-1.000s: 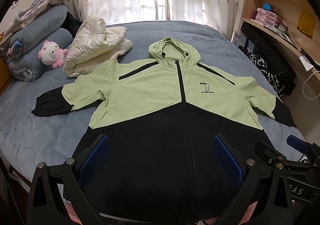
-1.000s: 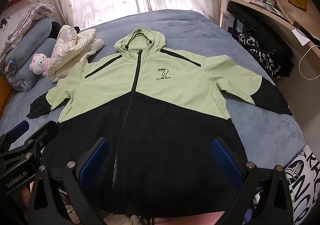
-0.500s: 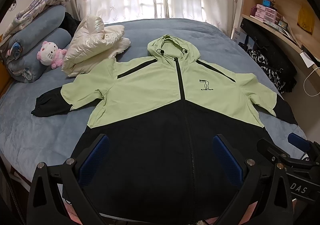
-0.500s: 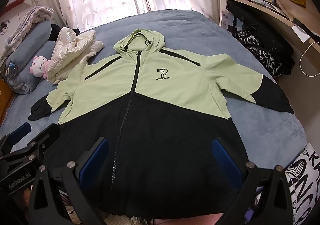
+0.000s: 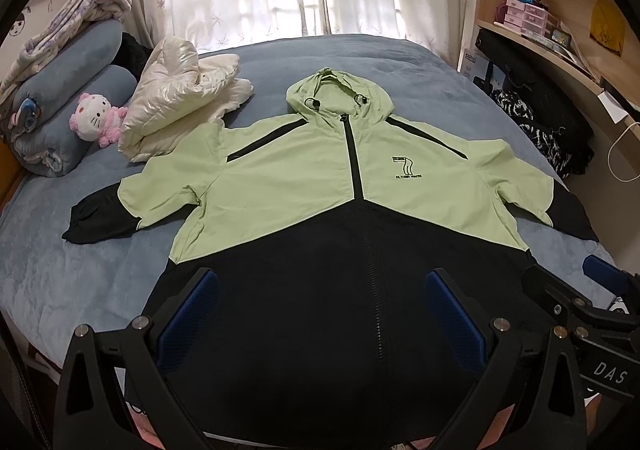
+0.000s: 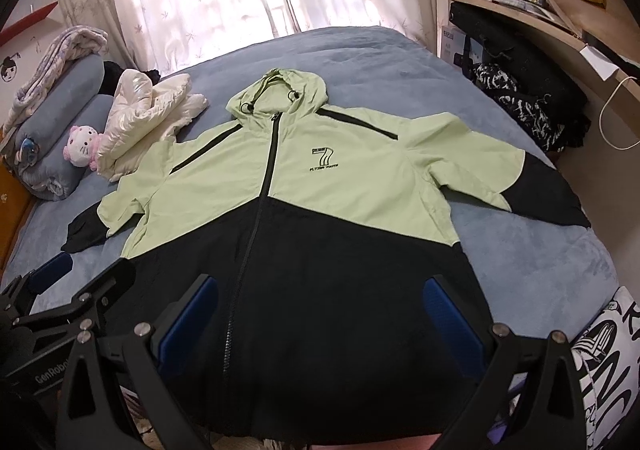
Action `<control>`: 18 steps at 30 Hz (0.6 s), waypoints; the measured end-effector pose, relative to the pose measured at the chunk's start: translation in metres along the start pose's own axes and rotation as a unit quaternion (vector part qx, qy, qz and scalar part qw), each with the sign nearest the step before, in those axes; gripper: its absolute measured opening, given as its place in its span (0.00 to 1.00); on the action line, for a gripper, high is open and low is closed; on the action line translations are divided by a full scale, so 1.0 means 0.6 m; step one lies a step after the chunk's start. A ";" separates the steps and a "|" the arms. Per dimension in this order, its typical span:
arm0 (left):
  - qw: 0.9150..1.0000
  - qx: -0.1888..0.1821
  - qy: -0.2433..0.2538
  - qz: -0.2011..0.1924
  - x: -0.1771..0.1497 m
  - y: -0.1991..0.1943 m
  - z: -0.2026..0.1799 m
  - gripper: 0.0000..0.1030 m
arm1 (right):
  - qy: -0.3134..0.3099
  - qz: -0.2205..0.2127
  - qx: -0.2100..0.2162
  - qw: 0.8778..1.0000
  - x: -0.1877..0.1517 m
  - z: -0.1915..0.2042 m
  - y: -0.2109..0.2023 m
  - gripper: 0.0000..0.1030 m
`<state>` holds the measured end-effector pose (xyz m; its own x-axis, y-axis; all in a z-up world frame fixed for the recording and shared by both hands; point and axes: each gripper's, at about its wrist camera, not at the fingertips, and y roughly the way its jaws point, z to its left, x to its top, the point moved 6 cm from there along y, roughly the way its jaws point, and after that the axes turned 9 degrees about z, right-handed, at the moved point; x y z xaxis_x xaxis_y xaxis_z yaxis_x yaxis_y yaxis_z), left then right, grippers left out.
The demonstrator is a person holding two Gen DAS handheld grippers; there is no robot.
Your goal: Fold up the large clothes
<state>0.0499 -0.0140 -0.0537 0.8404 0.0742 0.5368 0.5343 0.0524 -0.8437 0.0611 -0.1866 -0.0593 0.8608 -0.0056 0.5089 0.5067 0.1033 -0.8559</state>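
A hooded jacket (image 5: 280,186), light green on top and black below, lies spread flat and zipped on the blue bed, hood far, hem near; it also shows in the right wrist view (image 6: 352,186). My left gripper (image 5: 320,314) is open and empty, held above the black hem. My right gripper (image 6: 320,314) is open and empty above the hem, to the right of the left one. Each gripper shows at the edge of the other's view, the right gripper (image 5: 568,290) and the left gripper (image 6: 92,282).
A folded cream puffer jacket (image 5: 180,102) lies at the far left beside a pink plush cat (image 5: 96,118) and rolled blue bedding (image 5: 64,90). Wooden shelves (image 5: 560,50) and dark clothes (image 5: 540,122) stand along the bed's right side. Curtains hang behind.
Both grippers have drifted slightly, so the jacket sits a little lower in the views. The jacket has not moved and both grippers stay open.
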 end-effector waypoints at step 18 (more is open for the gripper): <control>0.999 0.001 0.034 -0.012 0.025 -0.001 -0.047 0.99 | 0.012 -0.022 0.015 1.000 0.005 -0.047 -0.004 1.00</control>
<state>0.0649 -0.0411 -0.0453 0.8319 0.0059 0.5548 0.5537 0.0549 -0.8309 0.0636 -0.2150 -0.0584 0.8389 -0.0342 0.5431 0.5425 0.1313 -0.8297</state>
